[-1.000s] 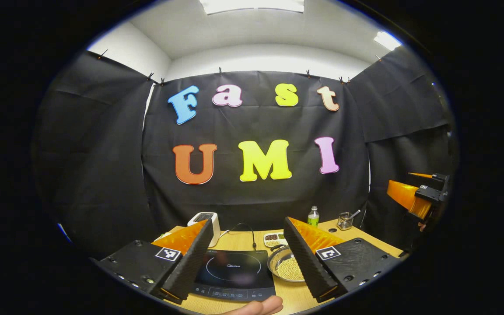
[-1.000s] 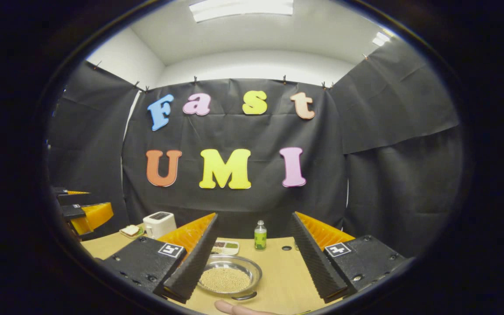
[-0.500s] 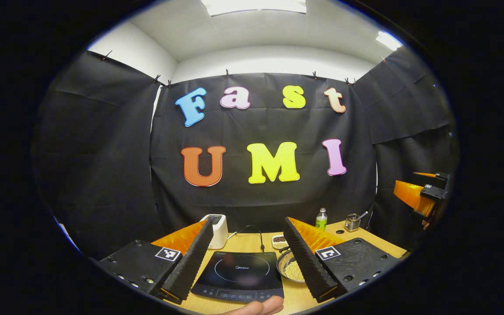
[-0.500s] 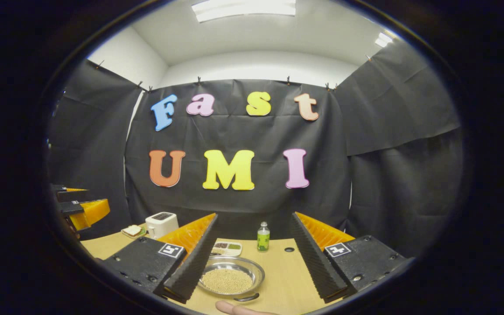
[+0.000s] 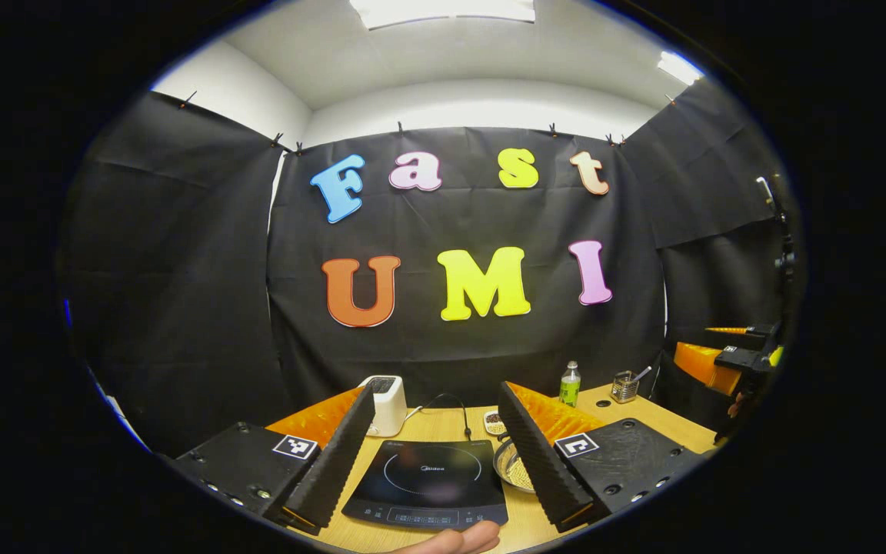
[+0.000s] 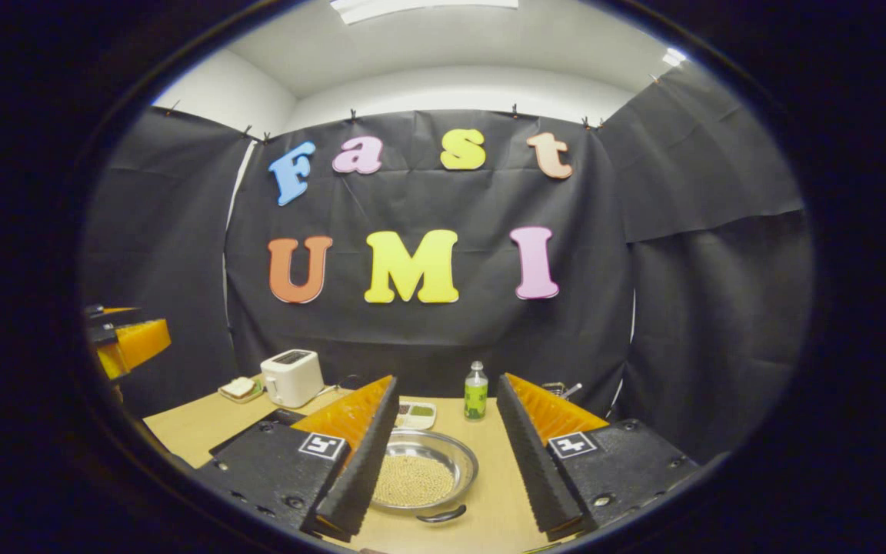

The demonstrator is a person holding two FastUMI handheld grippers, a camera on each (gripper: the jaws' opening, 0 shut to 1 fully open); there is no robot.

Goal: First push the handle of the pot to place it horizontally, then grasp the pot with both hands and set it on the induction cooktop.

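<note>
- While both grippers hover above the table (image 6: 489, 454), nothing of the task looks begun: the left gripper (image 5: 437, 462) has its fingers spread wide and empty over the cooktop (image 5: 429, 482)
- Right gripper (image 6: 443, 455) likewise spread and empty, framing the pot (image 6: 421, 480), a shallow steel pan of small pale beads resting on the table to the right of the cooktop, its dark handle (image 6: 441, 515) pointing toward the camera
- Left to do, as I judge: push the handle, grasp with both grippers, lift across
- Farther back on the wooden table: a white toaster (image 6: 291, 376), a plate of toast (image 6: 241, 388), a small divided dish (image 6: 415, 413), a green bottle (image 6: 476, 392), a cup of utensils (image 5: 625, 385)
- Beyond, black cloth walls, a white ceiling with bright lights
</note>
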